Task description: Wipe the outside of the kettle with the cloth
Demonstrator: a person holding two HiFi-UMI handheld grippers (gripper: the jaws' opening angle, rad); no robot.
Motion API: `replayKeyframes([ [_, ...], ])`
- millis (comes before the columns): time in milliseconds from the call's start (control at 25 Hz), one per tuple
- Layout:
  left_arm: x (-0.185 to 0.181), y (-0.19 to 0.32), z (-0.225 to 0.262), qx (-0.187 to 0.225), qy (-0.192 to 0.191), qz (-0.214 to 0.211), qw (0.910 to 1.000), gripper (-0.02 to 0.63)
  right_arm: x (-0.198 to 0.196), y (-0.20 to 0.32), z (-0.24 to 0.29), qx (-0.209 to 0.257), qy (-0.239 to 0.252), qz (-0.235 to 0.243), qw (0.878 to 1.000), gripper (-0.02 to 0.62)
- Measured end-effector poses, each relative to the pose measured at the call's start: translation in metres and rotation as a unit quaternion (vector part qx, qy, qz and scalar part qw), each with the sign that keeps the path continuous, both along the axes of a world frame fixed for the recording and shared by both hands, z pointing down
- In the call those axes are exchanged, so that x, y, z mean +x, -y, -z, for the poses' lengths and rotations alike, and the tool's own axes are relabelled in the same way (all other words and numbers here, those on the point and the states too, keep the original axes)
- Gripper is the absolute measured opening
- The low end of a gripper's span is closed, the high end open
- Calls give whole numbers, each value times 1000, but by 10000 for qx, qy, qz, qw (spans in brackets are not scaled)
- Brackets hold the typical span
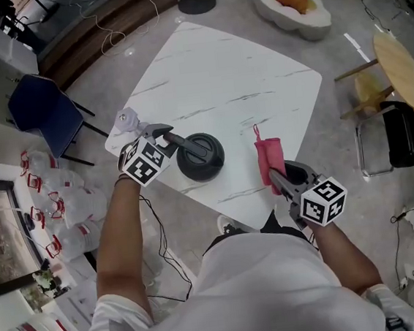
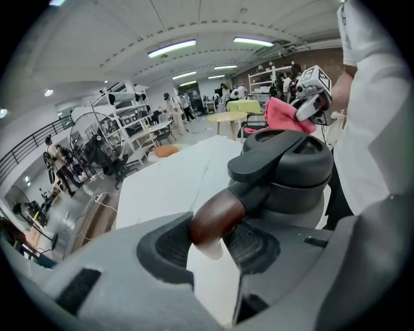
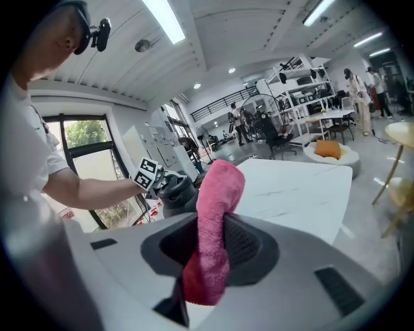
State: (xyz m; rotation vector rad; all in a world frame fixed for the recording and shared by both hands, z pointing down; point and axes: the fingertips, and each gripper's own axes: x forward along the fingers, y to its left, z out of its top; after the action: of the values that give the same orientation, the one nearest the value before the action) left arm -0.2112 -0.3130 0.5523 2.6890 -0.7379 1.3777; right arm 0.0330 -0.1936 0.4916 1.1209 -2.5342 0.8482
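Counter (image 1: 234, 77): white, marble-veined, set cornerwise across the middle of the head view.
Kettle (image 1: 200, 156): dark grey, upright on the counter near its lower edge, centre of the head view; lid on.
Handle (image 2: 217, 216): brown rounded end, sticking out from the kettle toward the left of the head view.
Left hand-held gripper (image 1: 168, 133): clenched on the handle. In the left gripper view the brown end sits between both ribbed pads, and each pad touches it.
Cloth (image 1: 270, 158): pink, bunched lengthwise, right of the kettle in the head view, with bare counter showing between the two. Not touching the kettle.
Right hand-held gripper (image 1: 277, 178): grasping the cloth. In the right gripper view the pads pinch it at mid-length, one end standing above the jaws and the other hanging below.
Person: white shirt, bottom of the head view, one bare forearm running up to each gripper.
Surroundings: blue chair (image 1: 43, 112) upper left, round wooden table (image 1: 400, 67) at the right edge.
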Motion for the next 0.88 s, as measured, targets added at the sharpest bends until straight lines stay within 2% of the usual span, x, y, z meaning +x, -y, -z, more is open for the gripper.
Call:
replayKeyframes([
  [160, 8, -14, 6, -491, 418, 260, 9976, 140, 8, 7, 15, 57, 203, -70, 9998, 110],
  [280, 12, -37, 8, -985, 733, 276, 9920, 144, 5, 14, 36, 132, 440, 39, 9989, 110],
  [480, 18, -79, 6, -1581, 912, 150, 9831, 145, -38, 18, 77, 249, 771, 783, 9936, 109],
  [600, 27, -99, 8, -1697, 874, 125, 9815, 137, -80, 13, 91, 265, 783, 1385, 9869, 107],
  [720, 48, -114, 15, -1736, 621, 86, 9828, 127, -120, 11, 91, 176, 615, 1863, 9804, 107],
  [880, 79, -125, 30, -1646, 218, 34, 9861, 123, -144, 14, 77, 41, 162, 2093, 9777, 106],
])
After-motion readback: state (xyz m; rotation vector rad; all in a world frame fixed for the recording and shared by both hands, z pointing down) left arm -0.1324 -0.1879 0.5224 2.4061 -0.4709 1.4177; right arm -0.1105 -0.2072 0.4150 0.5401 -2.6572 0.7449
